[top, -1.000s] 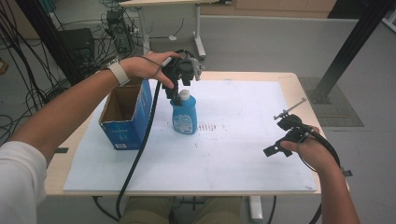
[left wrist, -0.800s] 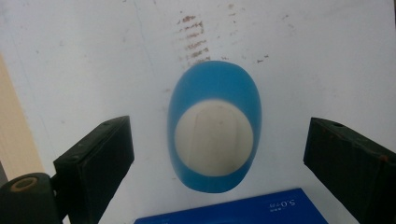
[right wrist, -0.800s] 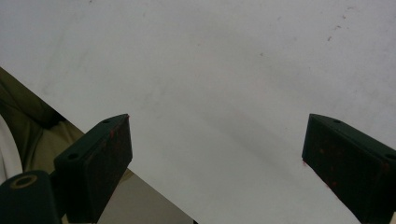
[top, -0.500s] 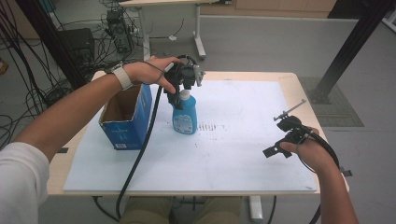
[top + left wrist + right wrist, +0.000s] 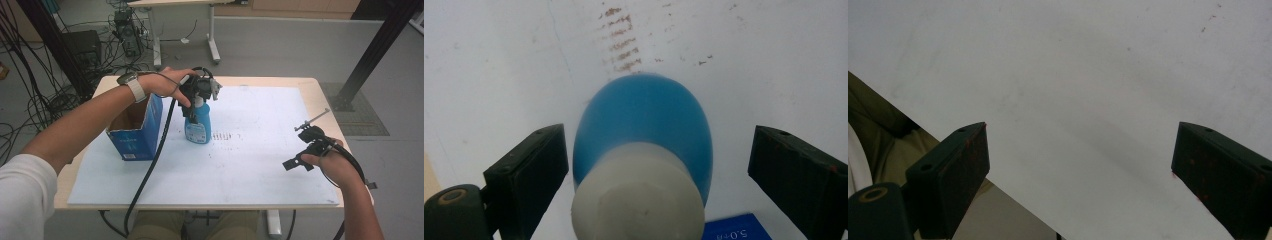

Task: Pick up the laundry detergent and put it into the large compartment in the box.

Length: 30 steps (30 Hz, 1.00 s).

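Bottle (image 5: 198, 125) is standing upright on the bench (image 5: 260, 150), just beside the blue box (image 5: 135, 132), long axis vertical. Left gripper (image 5: 199, 92) is sitting directly over its white cap (image 5: 639, 200), fingers (image 5: 531, 175) wide apart, straddling it, gripping nothing. Right gripper (image 5: 306, 150) is hanging well apart from the bottle, fingers (image 5: 958, 170) spread wide, empty.
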Available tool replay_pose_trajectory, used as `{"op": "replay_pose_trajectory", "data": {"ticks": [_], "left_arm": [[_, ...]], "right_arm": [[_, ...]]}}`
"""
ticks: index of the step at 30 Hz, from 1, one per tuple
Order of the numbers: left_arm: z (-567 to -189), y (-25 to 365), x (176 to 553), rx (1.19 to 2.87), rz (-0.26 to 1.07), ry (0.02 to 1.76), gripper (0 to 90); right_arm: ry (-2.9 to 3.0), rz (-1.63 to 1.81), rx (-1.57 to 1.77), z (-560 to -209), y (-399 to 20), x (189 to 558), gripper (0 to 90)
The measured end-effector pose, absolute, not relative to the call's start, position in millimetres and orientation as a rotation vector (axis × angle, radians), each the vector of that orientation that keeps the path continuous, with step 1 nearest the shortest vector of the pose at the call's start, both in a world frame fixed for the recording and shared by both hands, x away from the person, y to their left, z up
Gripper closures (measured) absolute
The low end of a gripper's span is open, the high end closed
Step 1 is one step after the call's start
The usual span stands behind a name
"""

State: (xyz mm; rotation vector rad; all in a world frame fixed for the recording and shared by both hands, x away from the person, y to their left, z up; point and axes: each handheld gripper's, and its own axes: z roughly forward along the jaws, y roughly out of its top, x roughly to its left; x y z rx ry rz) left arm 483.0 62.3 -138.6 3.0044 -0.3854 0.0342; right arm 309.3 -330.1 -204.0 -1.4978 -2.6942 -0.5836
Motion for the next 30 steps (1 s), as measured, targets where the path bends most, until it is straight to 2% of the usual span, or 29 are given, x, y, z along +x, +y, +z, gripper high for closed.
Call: {"op": "replay_pose_trajectory", "data": {"ticks": [30], "left_arm": [[-154,59,479,3.028,0.108,-0.41,17.3]], "right_arm": [[-2.684,-0.588,-1.506,-207,-332,308,8.2]]}}
